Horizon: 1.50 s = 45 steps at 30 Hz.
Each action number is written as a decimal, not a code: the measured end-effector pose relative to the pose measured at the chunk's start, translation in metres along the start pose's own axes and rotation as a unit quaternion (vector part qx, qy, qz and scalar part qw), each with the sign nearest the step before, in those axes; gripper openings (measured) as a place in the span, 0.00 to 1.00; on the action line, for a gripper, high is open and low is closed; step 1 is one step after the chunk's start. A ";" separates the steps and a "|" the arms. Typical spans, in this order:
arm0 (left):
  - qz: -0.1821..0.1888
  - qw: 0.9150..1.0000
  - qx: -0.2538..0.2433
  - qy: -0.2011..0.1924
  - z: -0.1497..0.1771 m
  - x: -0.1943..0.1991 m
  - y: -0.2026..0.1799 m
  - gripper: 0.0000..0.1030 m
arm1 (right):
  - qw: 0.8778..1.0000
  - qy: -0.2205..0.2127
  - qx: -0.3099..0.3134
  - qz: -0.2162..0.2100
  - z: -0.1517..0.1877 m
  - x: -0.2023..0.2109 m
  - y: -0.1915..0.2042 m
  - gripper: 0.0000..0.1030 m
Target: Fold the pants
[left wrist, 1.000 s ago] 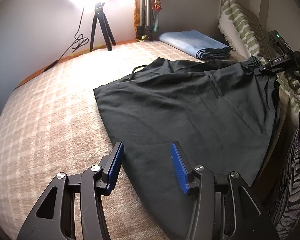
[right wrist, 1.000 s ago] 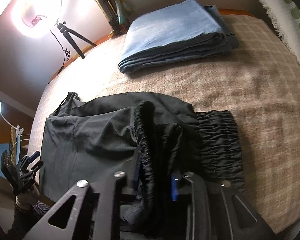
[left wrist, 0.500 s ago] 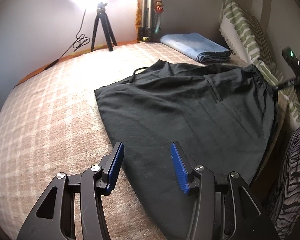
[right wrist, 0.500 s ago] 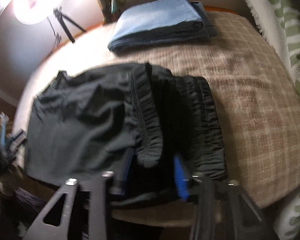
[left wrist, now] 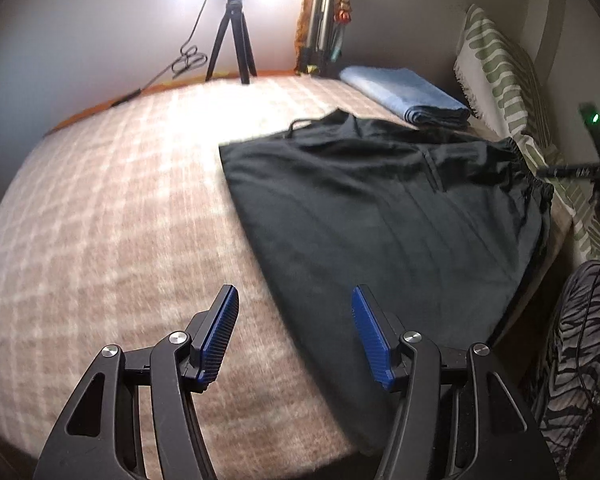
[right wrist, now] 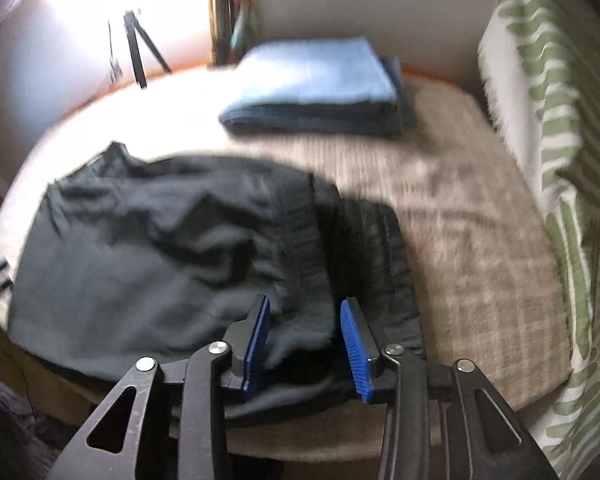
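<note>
Ahead of my left tool, wide open, nothing held: black pants flat on bed. Right tool parted around waistband bunch, not pinching yet I think. Risk: grabbing one layer only, fold goes lopsided; hem near bed edge could slide off.

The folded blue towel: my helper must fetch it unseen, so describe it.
On the checked bed cover, look to the far end near the tripod. The folded blue towel lies just beyond the black pants; it alone is light blue and neatly stacked.
</note>
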<state>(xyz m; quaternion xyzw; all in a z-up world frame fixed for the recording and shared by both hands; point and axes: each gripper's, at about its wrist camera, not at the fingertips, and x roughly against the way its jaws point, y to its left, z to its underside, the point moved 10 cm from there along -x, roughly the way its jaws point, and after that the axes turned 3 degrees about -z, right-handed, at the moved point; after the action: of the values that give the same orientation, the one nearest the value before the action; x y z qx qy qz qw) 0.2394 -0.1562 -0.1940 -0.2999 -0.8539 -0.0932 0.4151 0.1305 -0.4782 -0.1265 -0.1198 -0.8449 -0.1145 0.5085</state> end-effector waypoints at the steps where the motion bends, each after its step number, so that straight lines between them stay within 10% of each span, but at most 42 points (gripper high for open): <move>1: 0.001 1.000 0.004 0.005 0.004 -0.001 0.000 0.56 | 1.000 -0.015 0.002 0.001 -0.006 0.008 0.008 0.41; 6: 0.007 0.999 0.029 0.013 0.015 -0.004 -0.003 0.56 | 0.996 -0.049 0.028 -0.063 -0.033 0.030 0.072 0.60; 24: 0.056 0.992 0.112 0.006 0.018 -0.006 0.000 0.54 | 0.962 0.048 0.109 -0.247 -0.070 -0.036 0.330 0.60; 29: 0.089 0.987 0.136 0.007 0.017 -0.008 -0.001 0.26 | 0.962 0.086 0.128 -0.225 -0.069 -0.076 0.384 0.60; 45: 0.131 0.981 0.145 -0.006 0.010 0.006 -0.007 0.25 | 0.955 0.171 0.227 -0.081 -0.044 -0.147 0.419 0.60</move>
<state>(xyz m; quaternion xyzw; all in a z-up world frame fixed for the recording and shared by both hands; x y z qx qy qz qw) 0.2262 -0.1554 -0.1951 -0.3463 -0.8143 0.0883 0.4574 0.3674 -0.1089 -0.2067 0.0888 -0.7559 0.0213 0.6482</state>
